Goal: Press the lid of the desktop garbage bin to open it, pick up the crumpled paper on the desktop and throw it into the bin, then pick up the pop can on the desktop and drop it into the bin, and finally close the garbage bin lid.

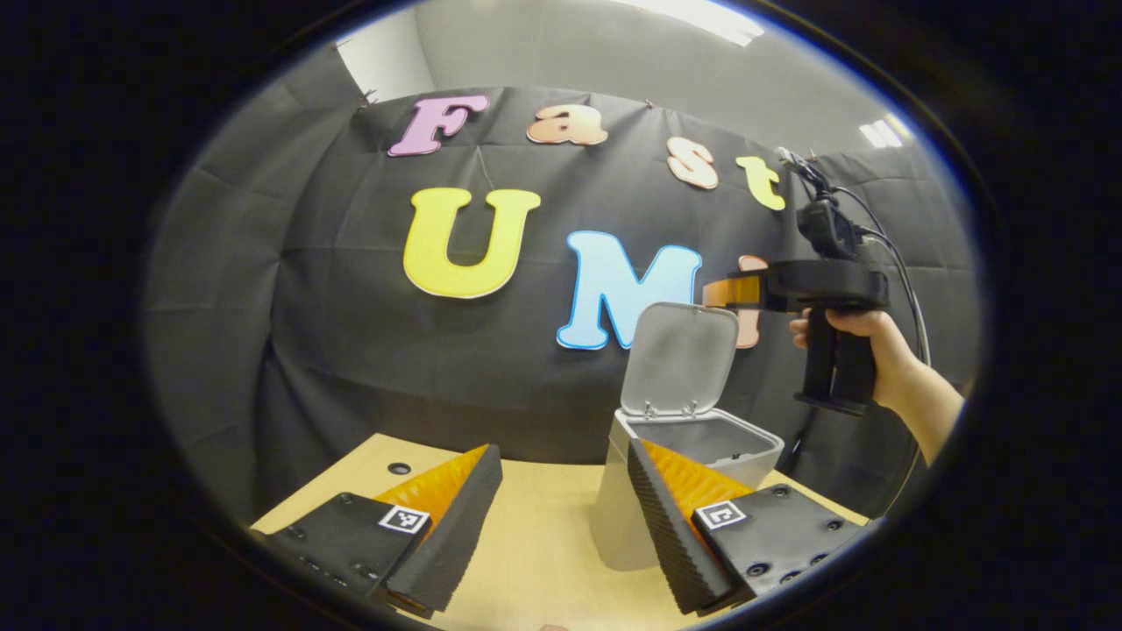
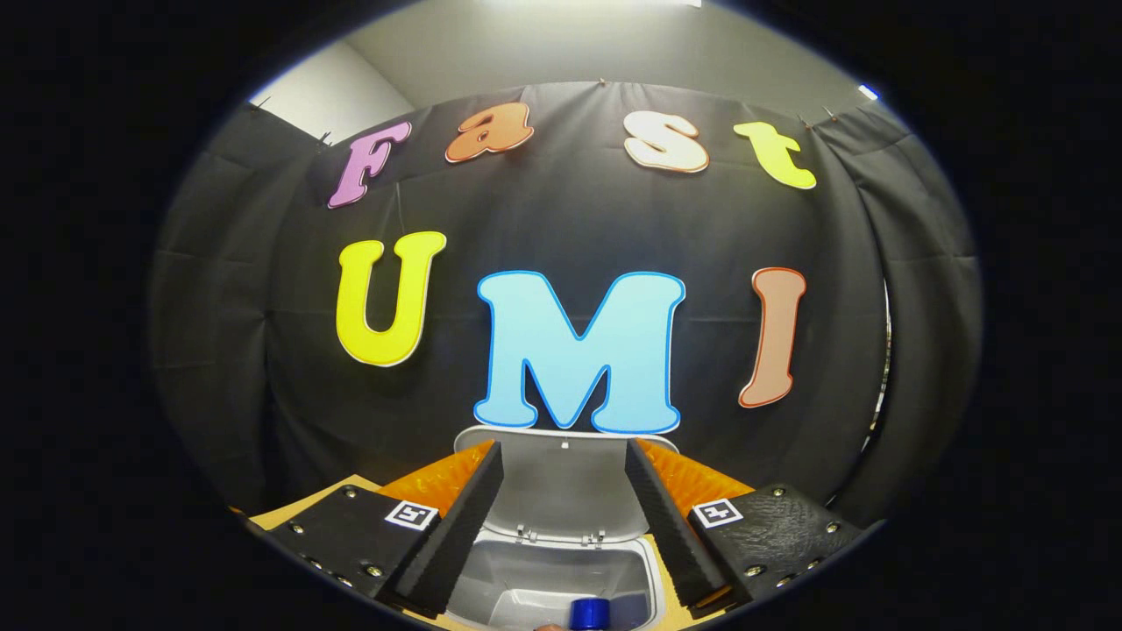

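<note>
Wooden desktop [image 1: 543,526], bin [image 1: 692,456] lid [image 1: 679,359] up, no readable labels

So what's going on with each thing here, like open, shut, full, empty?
Garbage bin: open, standing upright on the desktop.
Lid: raised, tilted back on its hinge.
Pop can: at the bin's mouth, dropping or just inside.
Left gripper: fingers open, empty.
Right gripper: fingers open above the bin, gripping nothing.
</note>
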Motion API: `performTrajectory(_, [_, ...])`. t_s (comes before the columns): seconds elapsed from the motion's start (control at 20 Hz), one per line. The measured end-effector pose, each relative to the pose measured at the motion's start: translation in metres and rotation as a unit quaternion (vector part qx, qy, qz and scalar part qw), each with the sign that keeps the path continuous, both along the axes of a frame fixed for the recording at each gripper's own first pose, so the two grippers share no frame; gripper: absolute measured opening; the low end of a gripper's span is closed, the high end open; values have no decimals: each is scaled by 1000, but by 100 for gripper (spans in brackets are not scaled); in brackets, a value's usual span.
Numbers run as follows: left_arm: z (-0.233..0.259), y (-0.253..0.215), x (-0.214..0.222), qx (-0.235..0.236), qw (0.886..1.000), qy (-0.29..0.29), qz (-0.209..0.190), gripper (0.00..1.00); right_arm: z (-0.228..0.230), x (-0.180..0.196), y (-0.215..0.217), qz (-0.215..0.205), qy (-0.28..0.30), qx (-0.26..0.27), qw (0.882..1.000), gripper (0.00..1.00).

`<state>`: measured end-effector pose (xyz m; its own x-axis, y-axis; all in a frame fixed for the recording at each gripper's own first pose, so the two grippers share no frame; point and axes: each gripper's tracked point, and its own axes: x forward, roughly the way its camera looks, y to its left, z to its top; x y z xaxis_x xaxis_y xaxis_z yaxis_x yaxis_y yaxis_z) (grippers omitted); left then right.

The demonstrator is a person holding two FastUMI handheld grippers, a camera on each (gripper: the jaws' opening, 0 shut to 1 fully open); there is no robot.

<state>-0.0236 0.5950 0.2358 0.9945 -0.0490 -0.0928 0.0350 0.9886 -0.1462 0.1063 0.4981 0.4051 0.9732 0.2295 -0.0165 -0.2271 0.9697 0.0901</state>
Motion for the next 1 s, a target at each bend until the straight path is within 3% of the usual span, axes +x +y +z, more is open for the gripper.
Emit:
performTrajectory(0.45, [-4,14,6,-2,1000,9,-1,96,15,44,9,-24,1,5,1000,90])
performTrajectory(1.0, [-6,25,4,-10,1000,13,18,96,-7,61,16,-9,49,24,998,91])
